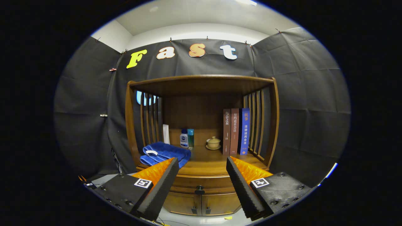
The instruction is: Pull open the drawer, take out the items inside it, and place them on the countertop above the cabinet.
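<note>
Straight ahead of the gripper (202,175), between its two fingers, sits the drawer (201,182) of a wooden cabinet (201,201); drawer front closed flush, a curved band of warm brown wood under the countertop (207,164); small dark knob (199,189) at its middle, centred in the gap between the fingers.

Tongs spread wide, holding nothing; black ribbed pads facing inward, orange backing behind them; judged: held open and level with the knob so the fingers can close around it once brought nearer; knob is beyond the fingertips, not touched.

Below the drawer, two cabinet doors (201,204) with small dark pulls meeting at the centre; these are not the target, and the knob above them is the one to take.

Countertop already carries things, likely why placing will need care: folded blue towel (165,153) at the left front, just beyond the left finger; white bottle (184,138) and teal bottle (190,138) side by side at the back; small lidded tea cup (213,142) on its saucer near the middle; three upright books (236,131) against the right slats. Bare wood lies at the centre front, between towel and books; judged the best landing spot.

Drawer contents hidden; task not yet begun; first pull wants a straight draw toward the holder.
</note>
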